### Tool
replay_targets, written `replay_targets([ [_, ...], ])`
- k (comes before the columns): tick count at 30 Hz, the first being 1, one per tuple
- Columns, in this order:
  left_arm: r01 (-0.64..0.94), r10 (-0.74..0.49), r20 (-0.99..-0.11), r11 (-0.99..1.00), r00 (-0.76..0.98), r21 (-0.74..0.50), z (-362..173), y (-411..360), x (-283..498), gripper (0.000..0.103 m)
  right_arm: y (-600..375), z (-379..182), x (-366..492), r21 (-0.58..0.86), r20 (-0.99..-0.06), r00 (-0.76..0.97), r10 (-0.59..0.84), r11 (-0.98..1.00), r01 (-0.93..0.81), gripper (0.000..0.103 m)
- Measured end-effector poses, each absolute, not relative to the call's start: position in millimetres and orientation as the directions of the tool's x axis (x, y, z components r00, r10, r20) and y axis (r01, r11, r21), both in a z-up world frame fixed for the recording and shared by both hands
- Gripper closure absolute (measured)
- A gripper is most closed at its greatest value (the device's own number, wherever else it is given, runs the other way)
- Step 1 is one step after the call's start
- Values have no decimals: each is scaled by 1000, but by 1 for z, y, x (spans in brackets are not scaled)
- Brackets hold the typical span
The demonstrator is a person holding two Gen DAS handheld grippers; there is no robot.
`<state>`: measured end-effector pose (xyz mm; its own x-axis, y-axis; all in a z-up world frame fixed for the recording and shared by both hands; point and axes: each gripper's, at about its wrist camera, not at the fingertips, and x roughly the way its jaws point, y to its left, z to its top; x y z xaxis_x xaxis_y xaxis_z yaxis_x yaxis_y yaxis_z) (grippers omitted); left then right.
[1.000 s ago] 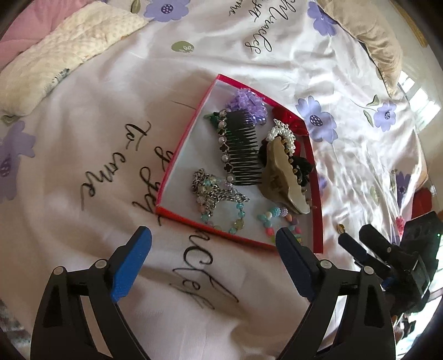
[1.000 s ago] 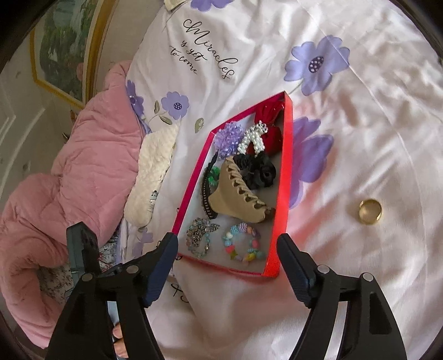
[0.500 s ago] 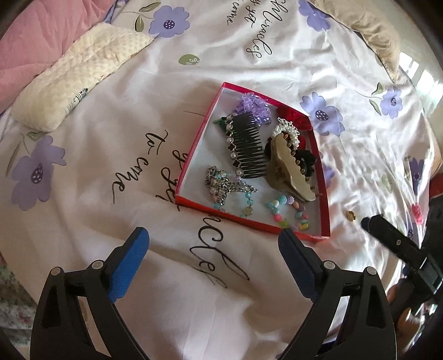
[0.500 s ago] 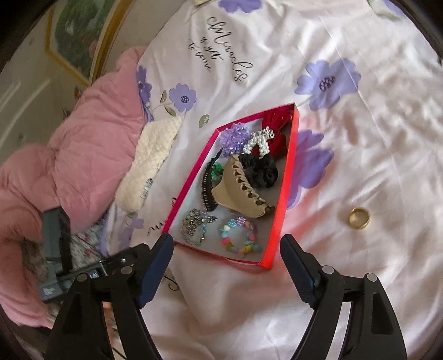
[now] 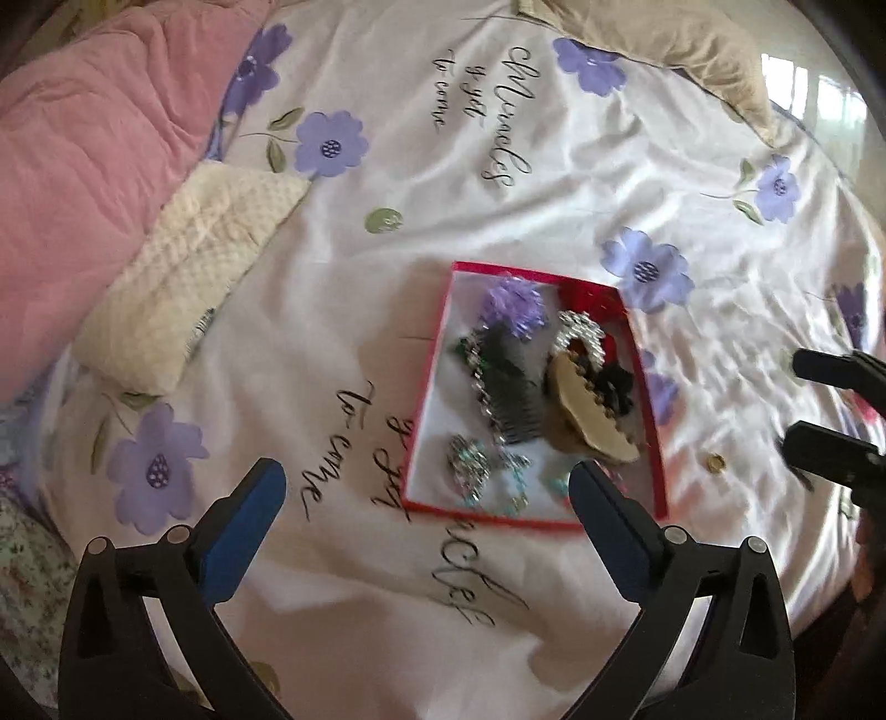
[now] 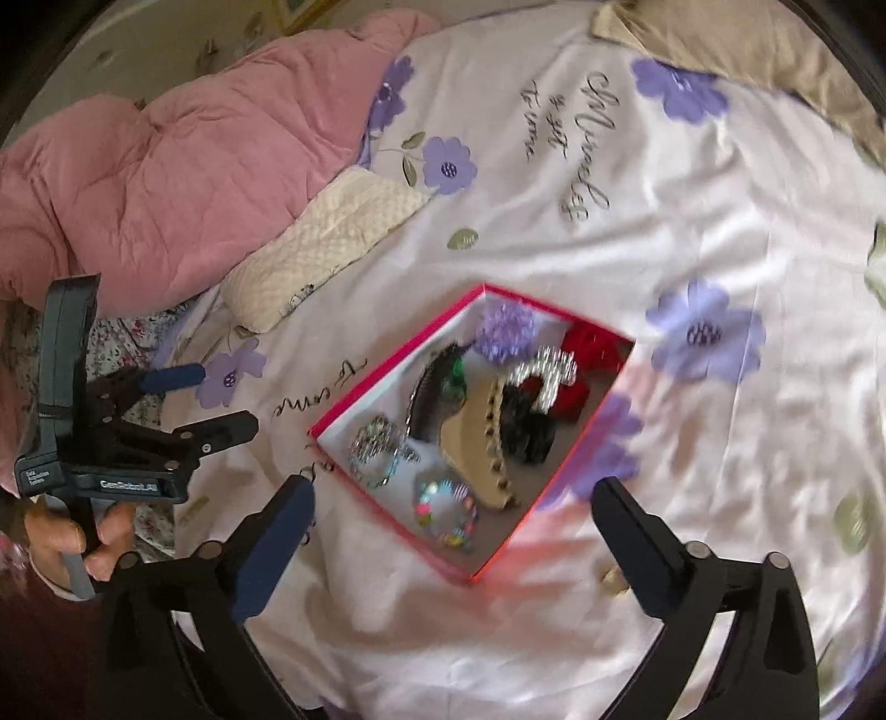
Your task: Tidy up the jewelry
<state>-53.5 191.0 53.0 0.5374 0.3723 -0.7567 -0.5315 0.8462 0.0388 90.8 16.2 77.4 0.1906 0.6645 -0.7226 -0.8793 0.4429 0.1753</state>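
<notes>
A red tray [image 5: 431, 387] [image 6: 387, 382] lies on the flowered bed sheet. It holds a beige hair claw [image 5: 587, 426] [image 6: 470, 443], a black comb [image 5: 509, 387], a purple flower clip [image 5: 512, 307] [image 6: 504, 329], a silver chain [image 5: 468, 468] [image 6: 376, 448], a bead bracelet [image 6: 446, 507] and other pieces. A gold ring [image 5: 716, 462] lies on the sheet right of the tray; it shows blurred in the right wrist view [image 6: 612, 579]. My left gripper [image 5: 426, 493] is open and empty, pulled back from the tray. My right gripper [image 6: 451, 501] is open and empty, also held back above the tray.
A pink quilt [image 5: 83, 155] [image 6: 166, 183] and a cream pillow [image 5: 188, 277] [image 6: 326, 243] lie left of the tray. A beige pillow [image 5: 664, 44] sits at the far edge. The right gripper shows at the right edge of the left wrist view [image 5: 830, 410].
Both grippers have drawn back and up from the tray, which now looks smaller and farther. Both views have swung and are blurred by motion. Nothing was picked up.
</notes>
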Motion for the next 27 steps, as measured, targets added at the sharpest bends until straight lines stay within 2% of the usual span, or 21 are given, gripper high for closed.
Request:
replay_targets([
  [5,-584,403,-759,811,512,37,43,192,-47,0,23,66,96,199,-710,196,676,460,-865,0],
  [12,-600,408,-781,798,473,53,26,188,-44,0,36,29,91,210,-755,145,640,446,-870,0],
  [27,-597,412,-777,800,477,58,23,179,-40,0,30,15,104,247,-764,138,630,483,-840,0],
])
